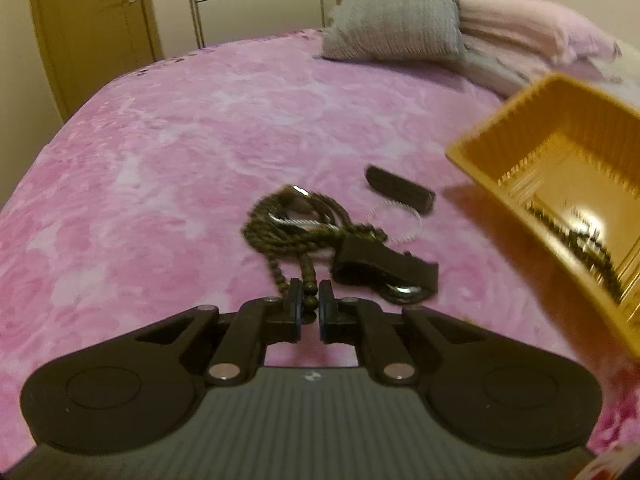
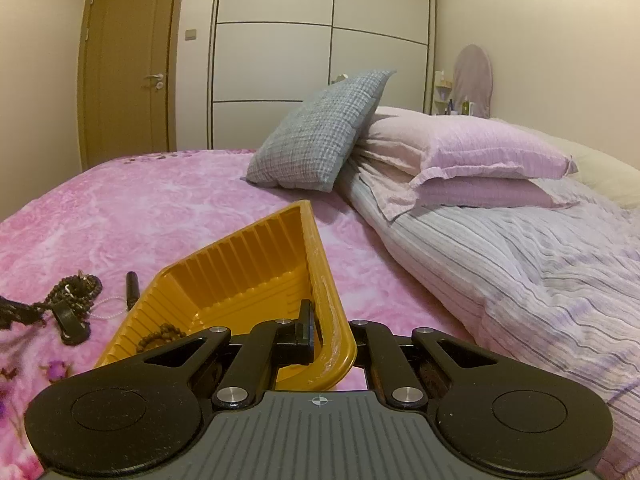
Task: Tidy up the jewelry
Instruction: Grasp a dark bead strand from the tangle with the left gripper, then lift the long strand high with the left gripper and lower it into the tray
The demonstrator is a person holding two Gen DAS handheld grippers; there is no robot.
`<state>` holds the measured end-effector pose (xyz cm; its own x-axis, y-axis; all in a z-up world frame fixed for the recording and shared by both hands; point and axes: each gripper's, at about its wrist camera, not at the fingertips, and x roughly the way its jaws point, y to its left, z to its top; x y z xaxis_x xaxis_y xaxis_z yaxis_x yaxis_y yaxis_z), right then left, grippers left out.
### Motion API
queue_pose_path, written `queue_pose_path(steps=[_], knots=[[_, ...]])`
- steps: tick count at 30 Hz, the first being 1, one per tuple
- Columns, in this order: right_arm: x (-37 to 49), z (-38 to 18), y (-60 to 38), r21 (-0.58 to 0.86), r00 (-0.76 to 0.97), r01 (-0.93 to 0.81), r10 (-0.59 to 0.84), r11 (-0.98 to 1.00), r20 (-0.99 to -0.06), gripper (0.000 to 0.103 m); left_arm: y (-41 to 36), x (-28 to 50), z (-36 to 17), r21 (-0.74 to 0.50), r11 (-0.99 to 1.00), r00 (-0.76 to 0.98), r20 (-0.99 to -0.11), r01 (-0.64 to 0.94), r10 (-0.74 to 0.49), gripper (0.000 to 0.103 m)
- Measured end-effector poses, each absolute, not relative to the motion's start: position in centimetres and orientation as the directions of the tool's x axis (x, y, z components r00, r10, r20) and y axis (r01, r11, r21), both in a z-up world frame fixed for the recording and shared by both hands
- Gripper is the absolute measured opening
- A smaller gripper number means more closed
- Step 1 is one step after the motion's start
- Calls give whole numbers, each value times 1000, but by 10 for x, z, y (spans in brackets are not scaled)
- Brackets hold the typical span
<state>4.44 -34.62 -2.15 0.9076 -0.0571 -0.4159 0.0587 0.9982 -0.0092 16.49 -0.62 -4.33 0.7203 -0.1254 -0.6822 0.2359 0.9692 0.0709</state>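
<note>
Left gripper [image 1: 310,307]: fingers [image 1: 295,307] closed down on a strand of the dark beaded necklace [image 1: 276,232]. A couple of beads sit pinched between the pads, the rest of the strand trails up into the pile on the bed.

Pile on the pink bedspread [image 1: 160,152]: beaded necklace coiled around something silvery, a black strap with a metal buckle [image 1: 380,270] just right of it, a thin pearl-like bracelet [image 1: 400,220] behind, and a small black bar-shaped piece [image 1: 400,188] touching the bracelet's far side. Can't tell what the bar is.

Right gripper [image 2: 320,336]: fingers clamped on the rim of the yellow plastic tray [image 2: 248,276]. One finger is inside the wall, the other is hidden behind it. The tray is tilted, near corner lifted, and sits to the right of the jewelry pile, apart from it. One brown bead bracelet [image 2: 160,338] already lies in the tray's low corner.

Background: grey checked cushion [image 2: 320,132] leaning on stacked pink pillows [image 2: 472,148], wardrobe [image 2: 300,60] and door [image 2: 128,68] behind the bed.
</note>
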Motion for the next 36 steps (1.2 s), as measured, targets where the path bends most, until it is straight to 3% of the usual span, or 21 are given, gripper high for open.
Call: queue_pose_path(steps=[18, 36], knots=[[44, -16, -339, -22, 912, 53, -57, 998, -407, 6, 36, 171, 117, 55, 965, 860, -470, 257, -202, 6], [47, -12, -336, -31, 915, 47, -55, 998, -399, 6, 19, 178, 224, 121, 941, 909, -323, 315, -263, 6]])
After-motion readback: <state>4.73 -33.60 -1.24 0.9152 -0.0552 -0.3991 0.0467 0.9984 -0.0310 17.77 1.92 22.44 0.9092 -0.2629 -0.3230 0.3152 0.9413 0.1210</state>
